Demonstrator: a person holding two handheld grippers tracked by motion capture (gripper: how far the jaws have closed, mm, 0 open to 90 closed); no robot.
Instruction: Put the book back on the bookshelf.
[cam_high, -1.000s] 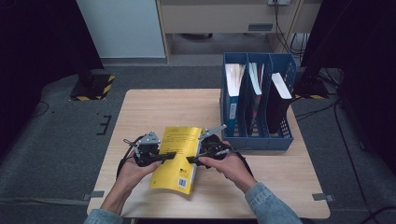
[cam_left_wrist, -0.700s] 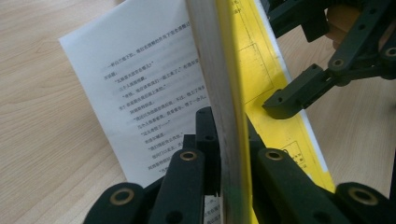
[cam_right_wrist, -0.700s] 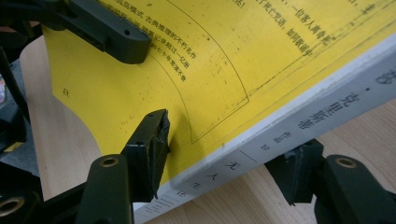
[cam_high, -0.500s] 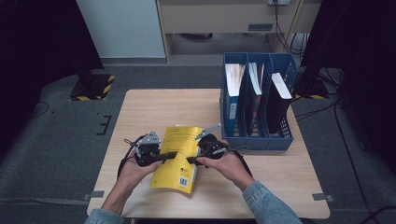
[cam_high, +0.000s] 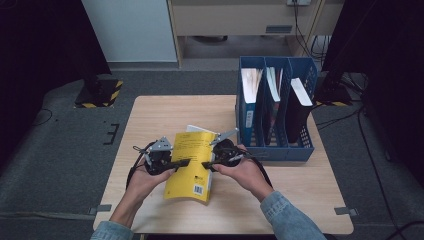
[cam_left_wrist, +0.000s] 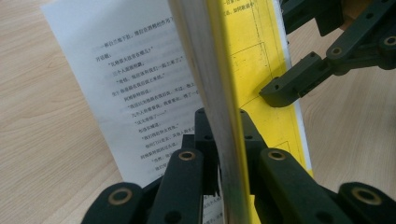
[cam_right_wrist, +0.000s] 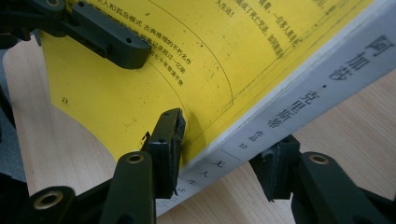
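Both hands level: left gripper (cam_high: 181, 163) clamps yellow book (cam_high: 192, 165), right gripper (cam_high: 207, 164) closing around spine.

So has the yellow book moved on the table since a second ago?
No. In the high view the yellow book lies at the same spot beside the blue file rack, between the left gripper and right gripper.

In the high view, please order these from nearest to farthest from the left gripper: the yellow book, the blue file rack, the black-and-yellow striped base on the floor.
1. yellow book, gripped by the left gripper.
2. black-and-yellow striped base, on the floor beyond the table's left corner.
3. blue file rack, at the table's right.
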